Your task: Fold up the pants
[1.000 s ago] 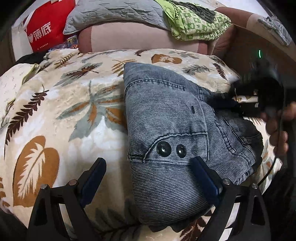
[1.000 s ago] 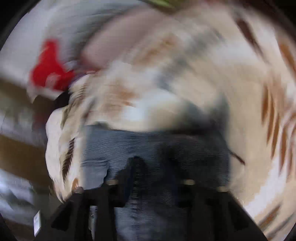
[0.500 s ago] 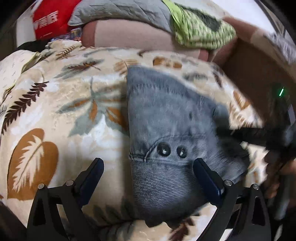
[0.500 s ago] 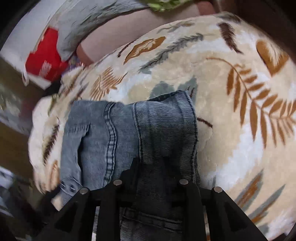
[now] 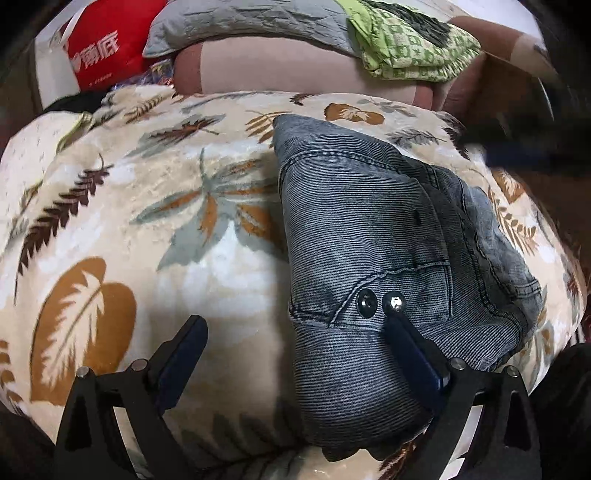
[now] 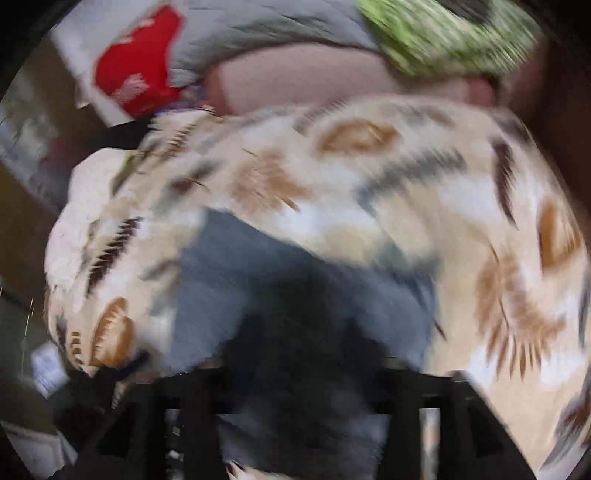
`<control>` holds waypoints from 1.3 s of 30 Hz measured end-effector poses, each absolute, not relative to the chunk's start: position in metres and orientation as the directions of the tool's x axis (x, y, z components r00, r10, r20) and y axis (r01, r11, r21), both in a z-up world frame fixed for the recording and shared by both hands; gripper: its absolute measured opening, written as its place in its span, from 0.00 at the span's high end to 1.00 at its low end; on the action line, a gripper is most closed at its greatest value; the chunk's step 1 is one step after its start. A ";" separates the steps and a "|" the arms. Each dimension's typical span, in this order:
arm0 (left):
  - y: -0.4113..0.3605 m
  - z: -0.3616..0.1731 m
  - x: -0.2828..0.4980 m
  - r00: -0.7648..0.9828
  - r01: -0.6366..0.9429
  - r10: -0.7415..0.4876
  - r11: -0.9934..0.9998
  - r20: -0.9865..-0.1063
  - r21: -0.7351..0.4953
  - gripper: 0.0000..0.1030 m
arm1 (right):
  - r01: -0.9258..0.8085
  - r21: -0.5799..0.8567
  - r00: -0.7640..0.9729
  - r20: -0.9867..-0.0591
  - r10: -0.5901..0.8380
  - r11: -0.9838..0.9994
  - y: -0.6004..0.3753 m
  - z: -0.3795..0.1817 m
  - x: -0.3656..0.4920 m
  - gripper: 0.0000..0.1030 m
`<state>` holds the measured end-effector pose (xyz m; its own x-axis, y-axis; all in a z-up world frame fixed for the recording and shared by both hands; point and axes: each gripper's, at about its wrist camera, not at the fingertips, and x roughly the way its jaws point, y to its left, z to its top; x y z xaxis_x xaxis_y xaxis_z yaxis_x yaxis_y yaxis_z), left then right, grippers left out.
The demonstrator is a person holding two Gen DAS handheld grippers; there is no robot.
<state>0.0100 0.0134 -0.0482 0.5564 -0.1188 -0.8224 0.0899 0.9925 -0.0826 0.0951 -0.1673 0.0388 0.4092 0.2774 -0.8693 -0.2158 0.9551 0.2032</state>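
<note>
Leaf-print blanket [image 5: 110,236] over a bed, cushions beyond. Folded denim pants [image 5: 373,236] lying right of centre. Left gripper [image 5: 295,328] wide, empty, one finger over denim; right gripper [image 6: 295,369] blurred, opening, above the pants.

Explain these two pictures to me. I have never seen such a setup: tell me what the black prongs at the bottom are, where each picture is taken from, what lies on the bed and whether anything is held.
No robot here: a person holds a two-finger claw in each hand, with a wide-angle camera on each looking along its fingers.

The sharp picture comes from the left claw. Its black fingers with blue pads stand wide apart, gripping nothing; one pad lies over the folded blue-grey denim pants, near the two metal buttons. The pants rest on a cream fleece blanket with brown and grey leaves.

The blurred picture comes from the right claw. Its jaws are opening, and the blur hides whether the denim below is still pinched.

Behind lie a grey quilted pillow, a green patterned cloth and a red and white bag.
</note>
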 end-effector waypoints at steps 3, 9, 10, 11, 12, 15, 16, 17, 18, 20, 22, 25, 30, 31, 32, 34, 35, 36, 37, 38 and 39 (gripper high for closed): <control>0.015 -0.050 0.009 0.560 0.102 -0.126 0.991 -0.819 -0.083 0.04 | -0.302 0.161 0.413 -0.867 0.281 0.940 -0.131 0.039 0.122 0.33; 0.018 -0.050 0.010 0.553 0.103 -0.151 0.988 -0.819 -0.113 0.04 | -0.254 0.034 0.312 -0.943 0.115 0.966 -0.130 -0.036 0.157 0.33; 0.019 -0.051 0.011 0.553 0.105 -0.157 0.987 -0.818 -0.119 0.04 | -0.253 0.040 0.323 -0.938 0.124 0.967 -0.131 -0.026 0.152 0.33; 0.020 -0.051 0.012 0.552 0.105 -0.160 0.987 -0.819 -0.123 0.04 | -0.255 0.039 0.333 -0.935 0.126 0.966 -0.132 -0.017 0.148 0.33; 0.020 -0.051 0.012 0.549 0.103 -0.164 0.986 -0.820 -0.129 0.03 | -0.256 0.014 0.374 -0.921 0.112 0.966 -0.134 -0.002 0.140 0.33; 0.022 -0.052 0.013 0.544 0.105 -0.176 0.984 -0.820 -0.142 0.03 | -0.216 -0.008 0.447 -0.890 0.091 0.976 -0.154 0.016 0.117 0.31; 0.022 -0.052 0.013 0.543 0.104 -0.178 0.984 -0.820 -0.144 0.03 | -0.195 -0.027 0.445 -0.893 0.064 0.980 -0.162 0.012 0.113 0.31; 0.021 -0.052 0.013 0.543 0.103 -0.178 0.984 -0.821 -0.146 0.03 | -0.175 -0.053 0.427 -0.904 0.027 0.983 -0.171 0.002 0.112 0.31; 0.021 -0.052 0.013 0.542 0.102 -0.180 0.984 -0.821 -0.148 0.03 | -0.157 -0.084 0.384 -0.923 -0.017 0.984 -0.181 -0.015 0.109 0.31; 0.021 -0.052 0.013 0.542 0.099 -0.181 0.984 -0.821 -0.151 0.03 | -0.113 -0.018 0.327 -0.945 0.020 0.993 -0.204 -0.041 0.105 0.25; 0.022 -0.052 0.013 0.541 0.096 -0.185 0.983 -0.820 -0.158 0.03 | -0.053 0.048 0.325 -0.943 0.063 0.997 -0.216 -0.032 0.103 0.24; 0.021 -0.052 0.012 0.544 0.092 -0.179 0.984 -0.820 -0.154 0.03 | -0.074 0.016 0.395 -0.917 0.044 0.997 -0.209 -0.008 0.090 0.24; 0.020 -0.052 0.012 0.544 0.087 -0.174 0.985 -0.821 -0.151 0.03 | -0.133 -0.052 0.361 -0.933 0.000 0.990 -0.203 -0.029 0.069 0.23; 0.021 -0.052 0.011 0.550 0.085 -0.171 0.985 -0.818 -0.149 0.03 | -0.112 -0.002 0.369 -0.929 0.039 0.994 -0.210 -0.035 0.065 0.19; 0.021 -0.051 0.010 0.551 0.086 -0.171 0.985 -0.817 -0.148 0.03 | -0.084 0.019 0.367 -0.929 0.049 0.996 -0.215 -0.033 0.068 0.18; 0.022 -0.051 0.009 0.549 0.083 -0.172 0.985 -0.818 -0.152 0.03 | -0.054 0.027 0.356 -0.933 0.045 0.998 -0.218 -0.021 0.068 0.18; 0.022 -0.051 0.010 0.547 0.083 -0.174 0.985 -0.819 -0.153 0.03 | -0.062 0.004 0.377 -0.926 0.027 0.998 -0.216 -0.015 0.066 0.18; 0.022 -0.051 0.010 0.547 0.083 -0.174 0.985 -0.819 -0.153 0.03 | -0.080 -0.023 0.406 -0.914 0.011 0.997 -0.212 -0.005 0.062 0.18; 0.022 -0.051 0.010 0.546 0.084 -0.173 0.985 -0.819 -0.152 0.03 | -0.104 -0.039 0.438 -0.899 0.010 0.994 -0.208 0.004 0.057 0.18; 0.022 -0.051 0.010 0.546 0.084 -0.174 0.985 -0.820 -0.153 0.03 | -0.109 -0.042 0.445 -0.895 0.011 0.993 -0.209 0.003 0.056 0.18; 0.022 -0.051 0.011 0.545 0.084 -0.176 0.984 -0.820 -0.155 0.03 | -0.109 -0.050 0.436 -0.900 0.003 0.993 -0.209 -0.002 0.054 0.17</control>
<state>0.0107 0.0221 -0.0513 0.5446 -0.1756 -0.8201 0.0843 0.9843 -0.1548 0.0544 -0.2088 -0.0019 0.4359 0.0026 -0.9000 -0.1087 0.9928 -0.0498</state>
